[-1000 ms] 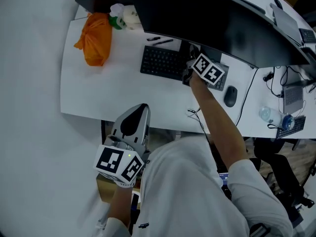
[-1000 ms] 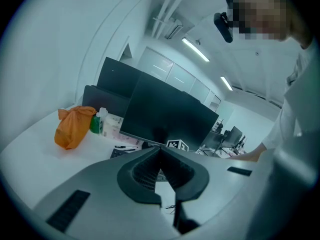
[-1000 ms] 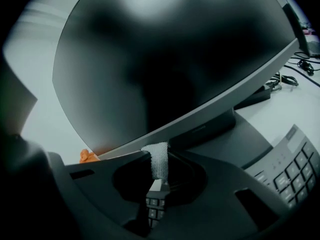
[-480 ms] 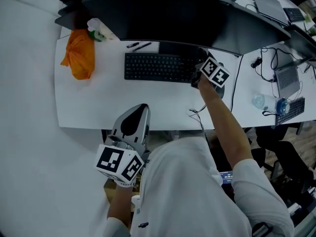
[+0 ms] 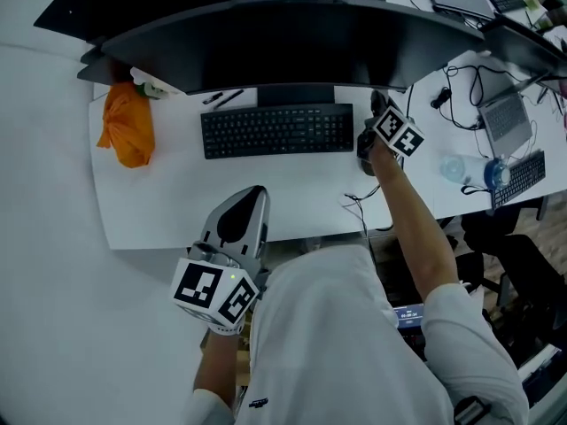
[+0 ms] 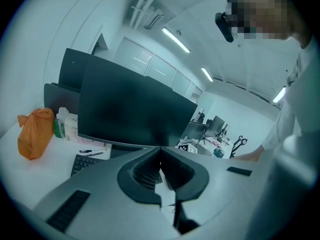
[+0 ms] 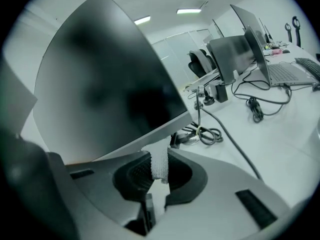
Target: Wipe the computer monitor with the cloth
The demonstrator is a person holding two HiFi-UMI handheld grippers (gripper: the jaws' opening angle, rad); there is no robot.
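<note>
Right gripper [image 7: 160, 155] has its jaws clamped on the white cloth [image 7: 159, 168] at the monitor [image 7: 105, 84] lower right corner, left gripper [image 6: 160, 153] pressed together on nothing, so wiping looks about to start: press cloth on screen and sweep across.

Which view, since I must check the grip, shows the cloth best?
The right gripper view: the white cloth shows as a strip pinched by the right gripper, beside the monitor and its lower edge. The head view and left gripper view show none of it.

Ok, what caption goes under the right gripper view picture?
The right tool pinches a white cloth near the dark monitor's lower edge.
</note>
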